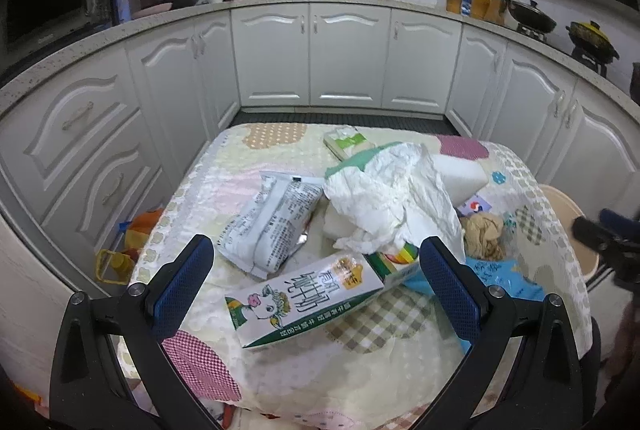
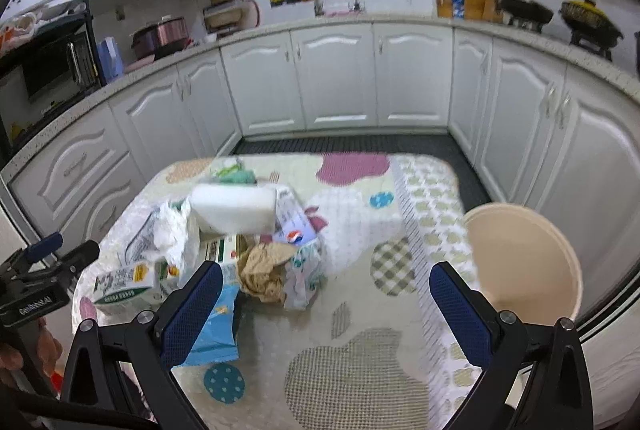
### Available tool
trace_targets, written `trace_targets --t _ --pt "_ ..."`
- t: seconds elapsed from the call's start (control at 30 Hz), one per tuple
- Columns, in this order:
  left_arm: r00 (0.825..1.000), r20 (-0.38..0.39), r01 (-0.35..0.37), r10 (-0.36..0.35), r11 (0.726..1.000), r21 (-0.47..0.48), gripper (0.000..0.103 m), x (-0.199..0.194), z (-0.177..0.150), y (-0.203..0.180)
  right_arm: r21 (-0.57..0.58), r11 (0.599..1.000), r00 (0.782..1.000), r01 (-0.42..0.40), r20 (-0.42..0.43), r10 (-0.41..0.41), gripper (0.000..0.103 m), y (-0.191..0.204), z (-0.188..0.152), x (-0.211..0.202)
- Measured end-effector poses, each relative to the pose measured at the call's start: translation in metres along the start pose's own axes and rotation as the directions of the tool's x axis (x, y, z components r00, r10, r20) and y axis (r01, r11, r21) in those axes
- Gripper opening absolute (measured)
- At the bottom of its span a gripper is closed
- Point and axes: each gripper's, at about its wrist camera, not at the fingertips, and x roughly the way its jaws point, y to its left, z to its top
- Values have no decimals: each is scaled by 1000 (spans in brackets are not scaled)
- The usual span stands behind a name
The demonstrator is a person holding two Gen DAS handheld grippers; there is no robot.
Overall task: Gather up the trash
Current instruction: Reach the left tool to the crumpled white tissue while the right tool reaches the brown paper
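Observation:
A pile of trash lies on the patterned tablecloth [image 1: 280, 146]. A milk carton [image 1: 304, 300] lies flat between the open fingers of my left gripper [image 1: 314, 254], untouched. Behind it are a printed white wrapper [image 1: 268, 224], crumpled white paper [image 1: 390, 198], a white foam block [image 1: 460, 174], a brown paper wad [image 1: 482, 234] and a blue packet [image 1: 500, 274]. In the right wrist view my right gripper [image 2: 326, 280] hangs open above the cloth [image 2: 360, 370], with the brown wad [image 2: 262, 272] and blue packet [image 2: 214, 330] by its left finger. A beige bin [image 2: 524, 262] stands at the table's right.
White cabinets [image 1: 348, 58] and a speckled counter wrap around the table on three sides. Colourful bags [image 1: 128, 246] sit on the floor at the table's left. A flat green-and-white box [image 1: 344, 142] lies near the far table edge. Dark floor mat [image 2: 344, 144] runs beyond.

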Motion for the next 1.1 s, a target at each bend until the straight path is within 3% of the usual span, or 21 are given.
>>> trace_targets --t 0.07,0.13,0.2,0.33,0.57,0.7,0.9,0.93,1.0,1.03,1.1 --pt "999 -23 38 -37 999 12 102 3 1 -1 -1 999 998 -36 -42 36 93 0 -3 15" --pt "997 -42 59 -58 998 14 102 8 3 -1 8 997 994 -71 -79 72 77 0 -4 28" --pt "996 -54 77 -76 997 12 102 12 5 -2 39 992 985 -120 -117 124 68 -3 -4 43" --pt "992 -68 109 -107 994 15 102 22 11 -4 64 982 971 -178 -152 186 64 0 -5 60" --pt "986 -110 132 -126 990 55 102 53 25 -18 13 979 963 -204 -176 203 61 17 3 85" --pt "981 -132 148 -139 987 59 102 75 38 -25 26 973 953 -230 -199 230 50 17 2 99" --pt "973 -183 160 -142 983 88 101 109 47 -36 50 967 949 -249 -185 254 21 7 -4 102" --pt "972 -187 160 -142 983 88 96 112 47 -37 62 965 948 -256 -181 263 19 3 -3 99" --pt "967 -204 172 -150 981 92 67 117 47 -38 82 959 945 -270 -169 280 17 -2 -1 92" --pt "963 -219 183 -159 979 93 60 120 47 -38 89 957 944 -277 -161 288 16 -4 0 88" --pt "956 -238 199 -174 976 87 34 123 46 -38 102 951 941 -293 -145 306 16 -8 1 79"
